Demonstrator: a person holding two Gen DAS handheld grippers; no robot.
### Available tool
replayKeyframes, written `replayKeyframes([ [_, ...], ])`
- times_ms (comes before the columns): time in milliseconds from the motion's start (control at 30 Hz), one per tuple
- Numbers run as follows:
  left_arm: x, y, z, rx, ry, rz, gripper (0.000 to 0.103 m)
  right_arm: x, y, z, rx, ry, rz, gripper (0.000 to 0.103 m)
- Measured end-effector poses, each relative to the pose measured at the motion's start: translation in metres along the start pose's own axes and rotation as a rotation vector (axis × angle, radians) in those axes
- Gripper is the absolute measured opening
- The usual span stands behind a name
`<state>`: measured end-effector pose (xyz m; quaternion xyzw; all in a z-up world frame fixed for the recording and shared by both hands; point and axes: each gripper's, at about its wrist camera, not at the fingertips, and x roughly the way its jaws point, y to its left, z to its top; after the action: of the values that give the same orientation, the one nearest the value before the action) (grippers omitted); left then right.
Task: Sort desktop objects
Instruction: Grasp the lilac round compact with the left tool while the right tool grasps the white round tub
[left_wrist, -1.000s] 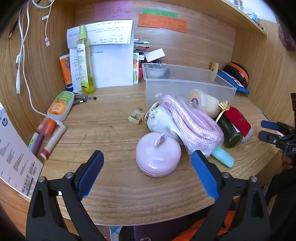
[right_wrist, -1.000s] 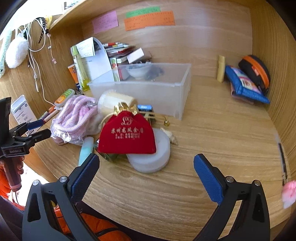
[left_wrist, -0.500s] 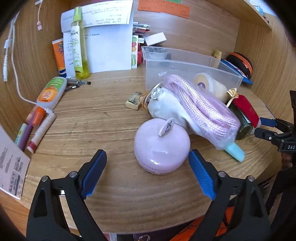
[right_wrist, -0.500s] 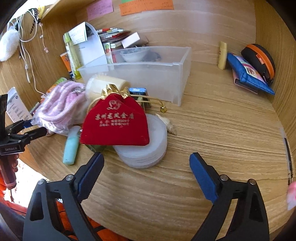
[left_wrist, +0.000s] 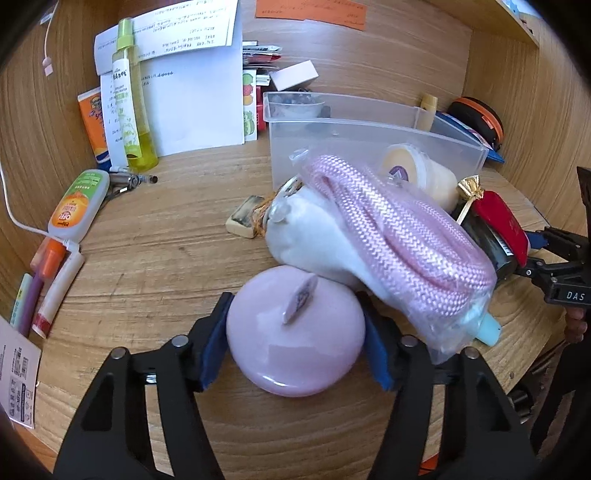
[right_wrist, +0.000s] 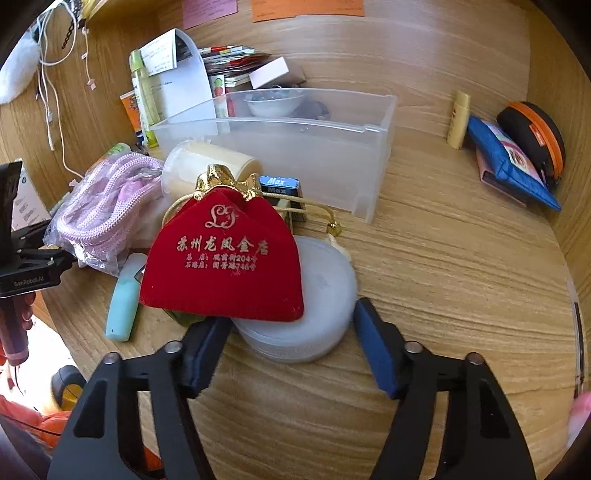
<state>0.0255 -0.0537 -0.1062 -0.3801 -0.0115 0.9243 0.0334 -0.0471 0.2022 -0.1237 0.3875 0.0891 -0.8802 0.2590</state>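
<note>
- Left gripper (left_wrist: 295, 334) clamps the pink round case (left_wrist: 295, 332).
- Right gripper (right_wrist: 291, 332) brackets the white round tin (right_wrist: 314, 295), contact unclear; red pouch (right_wrist: 225, 254) half hides it.
- Clear bin (right_wrist: 303, 155) holds a bowl (right_wrist: 275, 103).

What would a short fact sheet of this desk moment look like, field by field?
left gripper: fingers on both sides of the pink round case, closing on it
right gripper: fingers on both sides of the white round box, gap visible at one side
on the white box: red velvet pouch
beside the pink case: bagged pink rope
behind the pile: clear plastic bin
surface: wooden desk
</note>
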Motion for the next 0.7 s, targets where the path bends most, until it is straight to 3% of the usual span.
replayKeyframes([
  [433, -0.009, 0.025, -0.006, -0.07, -0.017, 0.057, 0.063, -0.008, -0.014, -0.003, 0.05, 0.0, -0.025, 0.062],
  [700, -0.032, 0.046, 0.001, -0.112, -0.081, 0.107, 0.063, -0.024, -0.031, 0.0, 0.088, -0.045, -0.056, 0.062],
])
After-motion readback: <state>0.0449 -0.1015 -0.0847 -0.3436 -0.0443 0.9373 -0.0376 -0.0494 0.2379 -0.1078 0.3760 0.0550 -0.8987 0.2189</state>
